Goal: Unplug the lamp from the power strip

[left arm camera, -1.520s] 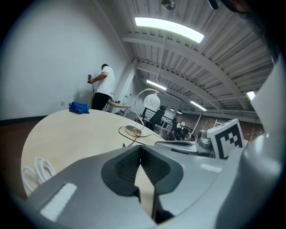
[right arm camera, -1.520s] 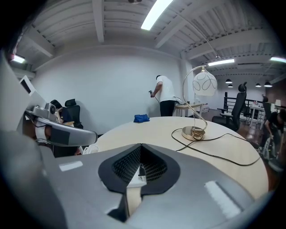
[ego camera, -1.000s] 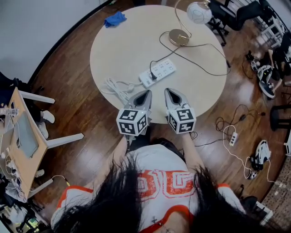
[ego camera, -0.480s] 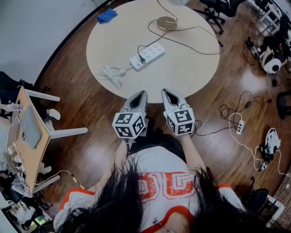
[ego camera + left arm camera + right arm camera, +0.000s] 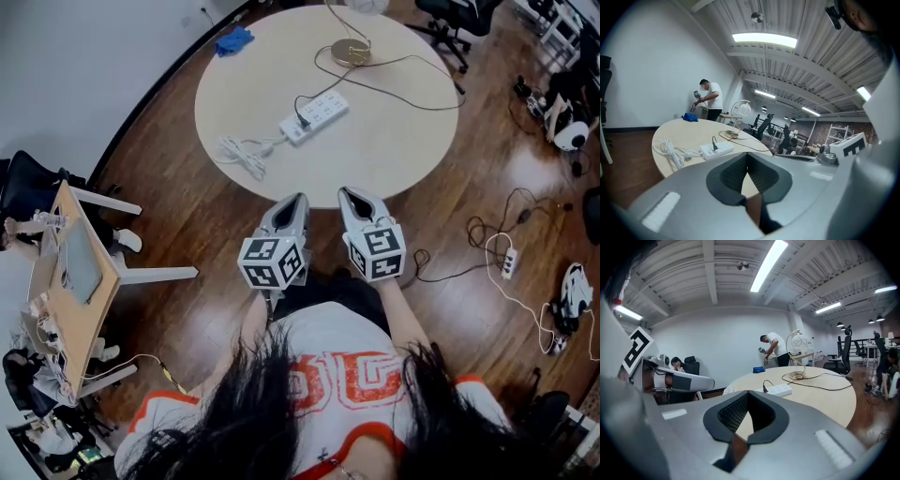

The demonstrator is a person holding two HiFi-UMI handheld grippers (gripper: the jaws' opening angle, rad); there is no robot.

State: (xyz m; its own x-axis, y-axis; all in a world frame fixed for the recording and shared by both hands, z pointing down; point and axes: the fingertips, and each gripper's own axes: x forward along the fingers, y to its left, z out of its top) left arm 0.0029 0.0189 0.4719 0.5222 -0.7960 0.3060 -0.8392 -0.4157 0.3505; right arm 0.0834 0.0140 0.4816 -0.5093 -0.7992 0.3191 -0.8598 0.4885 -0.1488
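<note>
Table (image 5: 394, 164) edge near left claw (image 5: 297, 200), right claw (image 5: 349, 193).

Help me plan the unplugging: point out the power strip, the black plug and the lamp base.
power strip (image 5: 323, 111), head view, its white top
black plug (image 5: 303, 120), head view, its body
lamp base (image 5: 347, 52), head view, centre of the disc

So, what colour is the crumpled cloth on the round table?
The cloth is blue; the head view shows it best.

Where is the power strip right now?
In the head view, the power strip lies central on the table, between the lamp base farther back and a bundled white cord to its left.
</note>
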